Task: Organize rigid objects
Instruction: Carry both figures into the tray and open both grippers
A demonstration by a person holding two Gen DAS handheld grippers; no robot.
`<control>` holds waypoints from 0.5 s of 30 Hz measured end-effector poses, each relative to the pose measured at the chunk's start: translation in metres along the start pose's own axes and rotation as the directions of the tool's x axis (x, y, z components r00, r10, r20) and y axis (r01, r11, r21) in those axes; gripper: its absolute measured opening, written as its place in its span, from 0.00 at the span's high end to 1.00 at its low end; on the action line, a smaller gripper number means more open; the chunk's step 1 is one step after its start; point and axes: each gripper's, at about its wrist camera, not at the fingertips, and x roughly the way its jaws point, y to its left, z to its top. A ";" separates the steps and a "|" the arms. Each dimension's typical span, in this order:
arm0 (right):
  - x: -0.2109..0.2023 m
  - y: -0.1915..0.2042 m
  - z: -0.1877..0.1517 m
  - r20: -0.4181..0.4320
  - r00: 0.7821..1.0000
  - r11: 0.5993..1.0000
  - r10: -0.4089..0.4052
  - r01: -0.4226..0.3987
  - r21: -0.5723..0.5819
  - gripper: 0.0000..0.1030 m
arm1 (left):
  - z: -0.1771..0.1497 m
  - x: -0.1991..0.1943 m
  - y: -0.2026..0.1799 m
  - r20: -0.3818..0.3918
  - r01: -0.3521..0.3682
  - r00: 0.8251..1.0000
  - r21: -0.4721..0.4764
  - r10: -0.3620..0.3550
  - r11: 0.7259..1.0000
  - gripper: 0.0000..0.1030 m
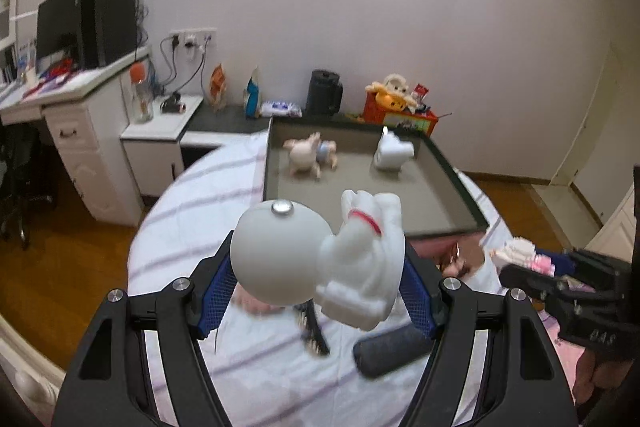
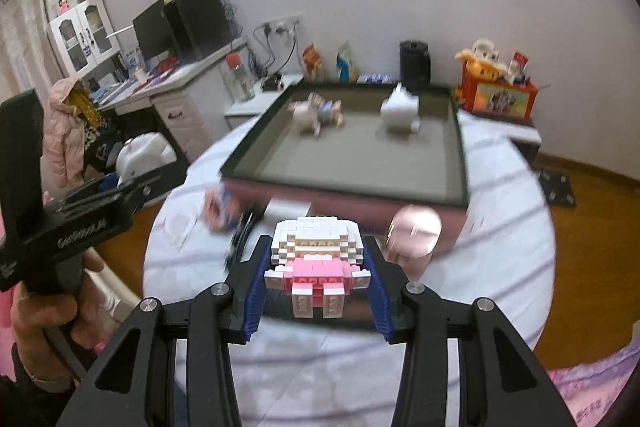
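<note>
My left gripper is shut on a white round-headed figurine and holds it above the striped bed, just short of the grey tray. My right gripper is shut on a pink-and-white brick figure, also held above the bed in front of the tray. In the tray lie a small pig doll and a white figurine; both show in the right wrist view too, the pig doll and the white figurine. The right gripper with its brick figure shows at the right edge of the left wrist view.
On the bed lie a dark cylinder, a black comb-like item, a pink round jar and a small blurred colourful object. A black kettle, a red toy box, a nightstand and a desk stand behind.
</note>
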 end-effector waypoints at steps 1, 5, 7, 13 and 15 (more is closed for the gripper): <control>0.002 -0.004 0.009 0.008 1.000 1.000 -0.006 0.006 -0.001 0.56 | 0.009 0.005 -0.002 0.004 0.000 1.000 0.006 0.000 1.000 0.29; 0.020 -0.019 0.048 0.023 0.998 0.999 -0.051 0.051 -0.015 0.57 | 0.035 0.031 -0.008 -0.010 0.014 1.000 0.011 -0.014 1.000 0.29; 0.033 -0.028 0.062 0.018 0.998 0.998 -0.066 0.066 -0.011 0.57 | 0.047 0.047 -0.010 -0.022 0.019 1.000 0.014 -0.018 1.000 0.29; 0.082 -0.053 0.094 -0.030 0.995 0.995 -0.097 0.097 0.007 0.57 | 0.070 0.106 -0.019 -0.078 0.011 0.997 0.039 -0.008 0.999 0.29; 0.098 -0.062 0.100 -0.051 0.994 0.995 -0.102 0.103 0.016 0.57 | 0.072 0.123 -0.022 -0.098 0.010 0.995 0.048 -0.006 0.999 0.29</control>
